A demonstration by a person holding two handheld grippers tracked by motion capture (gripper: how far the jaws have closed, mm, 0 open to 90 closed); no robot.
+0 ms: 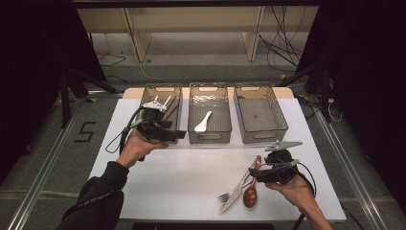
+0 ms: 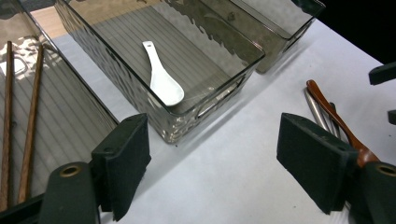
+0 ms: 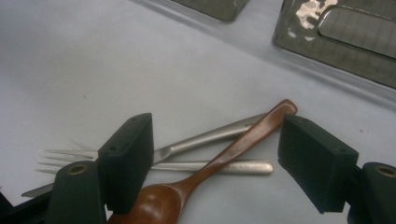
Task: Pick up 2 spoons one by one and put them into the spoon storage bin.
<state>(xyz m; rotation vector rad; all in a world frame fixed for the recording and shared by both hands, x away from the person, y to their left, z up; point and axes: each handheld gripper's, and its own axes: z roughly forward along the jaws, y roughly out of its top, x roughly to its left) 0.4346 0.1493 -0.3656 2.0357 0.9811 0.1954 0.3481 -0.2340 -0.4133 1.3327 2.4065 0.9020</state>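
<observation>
From above, the left tongs (image 1: 160, 132) hover at the left bin (image 1: 162, 109); the right tongs (image 1: 268, 171) partly hide the cutlery near right. In the left gripper view the tongs gape empty over the table (image 2: 224, 186), chopsticks (image 2: 21, 126) cut off below. In the right gripper view the tongs stand wide around the wooden spoon (image 3: 210, 168), covering the fork (image 3: 140, 156) and knife (image 3: 219, 167) partly.

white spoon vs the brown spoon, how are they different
The white spoon is glossy and pale, probably ceramic; the brown spoon looks like polished wood. The white spoon lies alone inside the middle bin, while the brown spoon lies on the table, across a fork and another metal utensil. The brown spoon sits between the right gripper's open jaws; the white spoon has no gripper around it. Both lie flat, untouched.
</observation>
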